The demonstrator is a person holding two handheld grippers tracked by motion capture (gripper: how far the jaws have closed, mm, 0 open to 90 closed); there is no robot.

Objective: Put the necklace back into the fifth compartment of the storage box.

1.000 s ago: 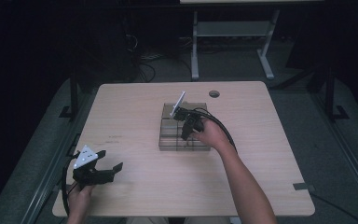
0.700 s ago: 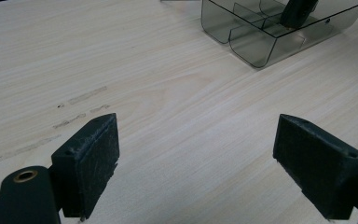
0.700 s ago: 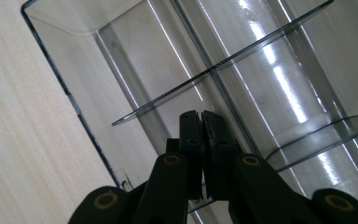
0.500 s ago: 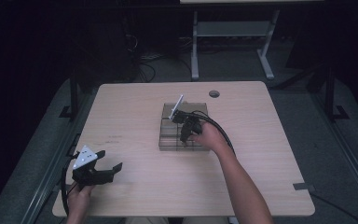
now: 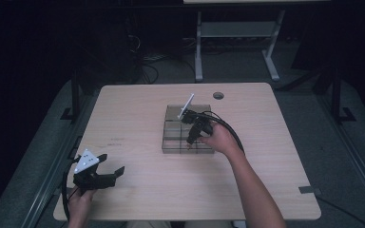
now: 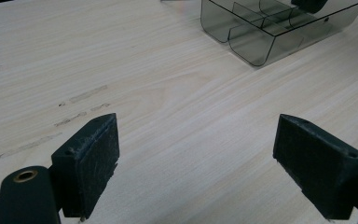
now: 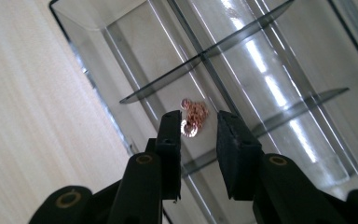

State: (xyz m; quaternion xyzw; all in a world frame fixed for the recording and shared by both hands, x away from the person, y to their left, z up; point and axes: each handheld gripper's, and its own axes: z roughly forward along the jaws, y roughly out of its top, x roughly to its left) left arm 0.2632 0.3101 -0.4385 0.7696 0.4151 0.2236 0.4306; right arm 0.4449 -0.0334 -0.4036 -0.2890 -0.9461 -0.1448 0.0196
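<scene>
Hovering over the divided tray (image 7: 98,28), right tool (image 7: 198,135), just opened narrowly, straddles a copper chain (image 7: 193,116).

No text, label, brand, number or sign can be read anywhere; the wooden table (image 5: 138,118), the clear divided organizer tray (image 5: 171,142) and the black gripper bodies all show plain, unmarked surfaces.

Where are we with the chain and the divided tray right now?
Done: the small rose-gold chain lies bunched on the floor of a compartment of the clear divided tray. In hand: the right gripper hangs just above it, jaws just opened, pads off it. Left: drawing that gripper clear. The left gripper waits open over bare table.
</scene>
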